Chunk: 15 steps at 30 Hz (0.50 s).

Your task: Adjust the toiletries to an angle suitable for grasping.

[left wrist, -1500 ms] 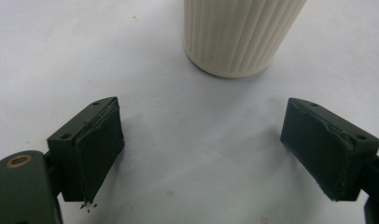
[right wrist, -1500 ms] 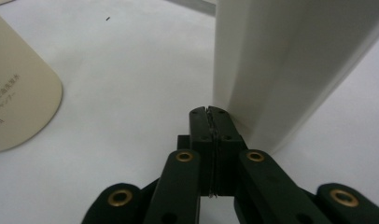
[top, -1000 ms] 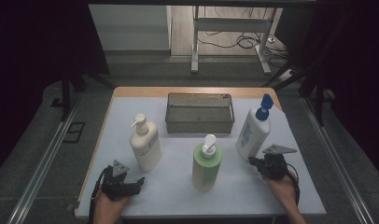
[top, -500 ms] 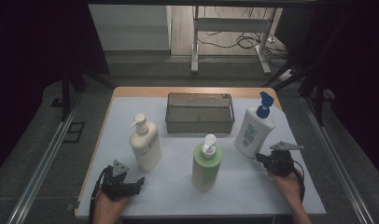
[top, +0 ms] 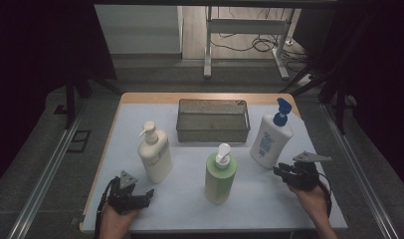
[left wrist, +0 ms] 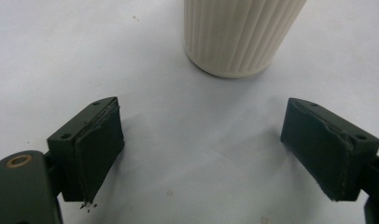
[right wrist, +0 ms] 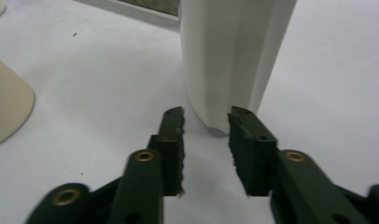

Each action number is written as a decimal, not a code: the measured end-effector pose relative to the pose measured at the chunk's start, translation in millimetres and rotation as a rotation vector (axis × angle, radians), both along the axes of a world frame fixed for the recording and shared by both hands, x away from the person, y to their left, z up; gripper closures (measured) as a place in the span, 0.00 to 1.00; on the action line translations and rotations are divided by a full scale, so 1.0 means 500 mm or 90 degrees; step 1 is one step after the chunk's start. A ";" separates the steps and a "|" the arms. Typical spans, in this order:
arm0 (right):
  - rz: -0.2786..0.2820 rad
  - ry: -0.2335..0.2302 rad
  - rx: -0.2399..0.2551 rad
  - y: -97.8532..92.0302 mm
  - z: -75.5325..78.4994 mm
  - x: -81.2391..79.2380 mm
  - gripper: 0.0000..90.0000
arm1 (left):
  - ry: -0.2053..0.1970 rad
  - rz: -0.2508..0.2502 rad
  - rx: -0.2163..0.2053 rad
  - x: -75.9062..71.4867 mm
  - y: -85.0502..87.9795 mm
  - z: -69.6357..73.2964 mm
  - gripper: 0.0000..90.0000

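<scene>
Right tongs (top: 281,171) just been opening, nothing btwn jaws, sitting just beside blue-pump bottle (top: 270,140). Left tongs (top: 148,194) gaping wide, empty, near cream bottle (top: 154,154), well left of blue-pump bottle.

From above we look forward and down on the table (top: 190,149); two low close cameras share its white top.
</scene>
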State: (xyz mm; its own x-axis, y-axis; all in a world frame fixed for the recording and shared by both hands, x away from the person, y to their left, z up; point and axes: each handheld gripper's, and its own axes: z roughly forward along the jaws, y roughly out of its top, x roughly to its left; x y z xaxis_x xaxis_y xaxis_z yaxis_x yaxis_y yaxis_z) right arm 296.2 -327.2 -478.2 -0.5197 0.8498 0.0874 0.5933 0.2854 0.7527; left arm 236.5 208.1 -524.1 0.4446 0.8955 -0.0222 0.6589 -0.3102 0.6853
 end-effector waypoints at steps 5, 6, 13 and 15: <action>-0.005 -0.008 0.004 -0.007 0.021 -0.002 0.61 | -0.001 -0.001 0.001 0.000 0.000 0.000 0.14; -0.006 -0.010 0.003 -0.008 0.025 -0.002 0.60 | -0.001 -0.001 0.001 0.000 0.000 0.000 0.14; -0.013 -0.020 0.007 -0.014 0.050 0.004 0.50 | 0.000 -0.001 0.001 0.000 0.000 0.000 0.14; -0.010 -0.025 0.008 -0.015 0.063 0.009 0.48 | 0.000 -0.001 0.002 0.000 0.001 0.000 0.14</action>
